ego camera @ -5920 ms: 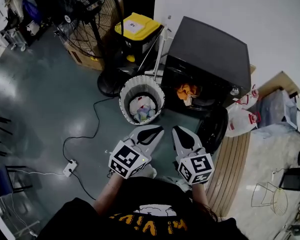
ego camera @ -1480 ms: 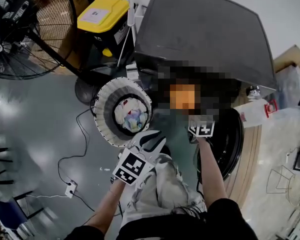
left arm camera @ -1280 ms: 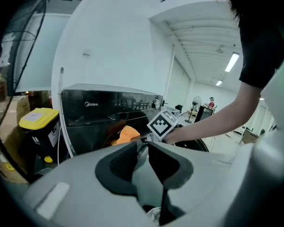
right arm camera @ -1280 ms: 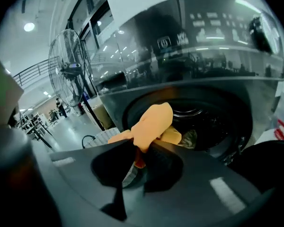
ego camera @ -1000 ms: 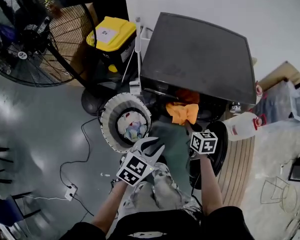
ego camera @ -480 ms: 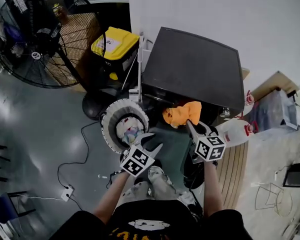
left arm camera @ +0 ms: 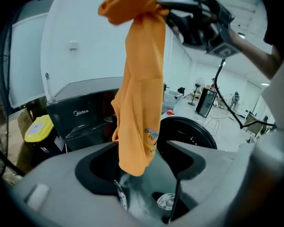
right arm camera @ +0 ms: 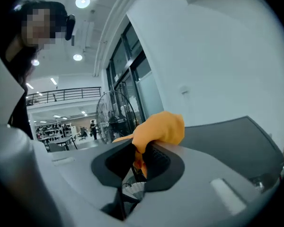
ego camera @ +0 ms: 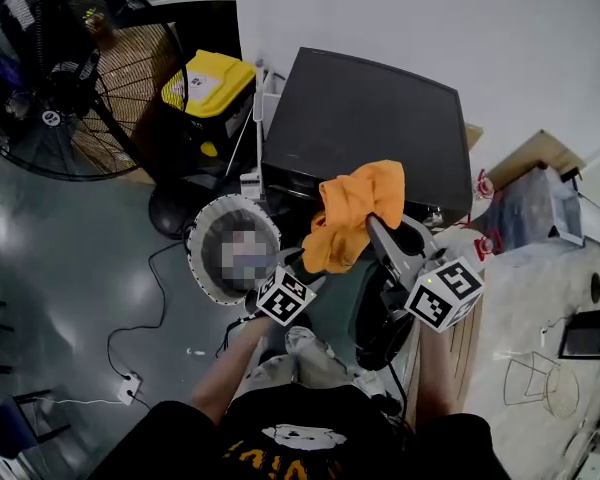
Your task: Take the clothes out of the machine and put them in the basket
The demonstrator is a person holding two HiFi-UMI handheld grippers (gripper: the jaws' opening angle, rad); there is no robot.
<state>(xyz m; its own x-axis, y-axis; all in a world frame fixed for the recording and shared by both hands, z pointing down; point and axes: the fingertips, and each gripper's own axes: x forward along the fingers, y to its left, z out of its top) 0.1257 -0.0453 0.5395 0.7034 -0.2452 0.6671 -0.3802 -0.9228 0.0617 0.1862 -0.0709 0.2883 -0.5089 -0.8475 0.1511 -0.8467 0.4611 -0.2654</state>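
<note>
Grey, glossy floor [ego camera: 60, 248] fills the left of the head view, with a big standing fan [ego camera: 55, 78] and a yellow-lidded box [ego camera: 208, 80] behind it. Next comes the basket [ego camera: 196, 238], round and pale-rimmed, standing on the floor just beside the dark washing machine [ego camera: 380, 118]. The left tool [ego camera: 302, 265] hovers near the basket's right edge, jaws apart and gripping nothing. In the left gripper view the lower end of the orange garment [left arm camera: 137, 89] dangles loosely between them.

That garment is clear of the machine and hangs in the air in front of it. It is pinched near its top by the right tool [ego camera: 373, 224], whose jaws are clenched on a bunched fold in the right gripper view.

The step in hand looks like the carry to the basket. To do it well, the person should probably swing the right tool leftward until the cloth hangs over the basket's opening. The tail should go in first, and only then should the tool let go. The left tool could guide the loose end so it does not drape over the rim.

Further right, the machine's round door [left arm camera: 187, 132] stands open, and a white jug [ego camera: 485, 243] sits by a pale wooden board [ego camera: 467, 353].
</note>
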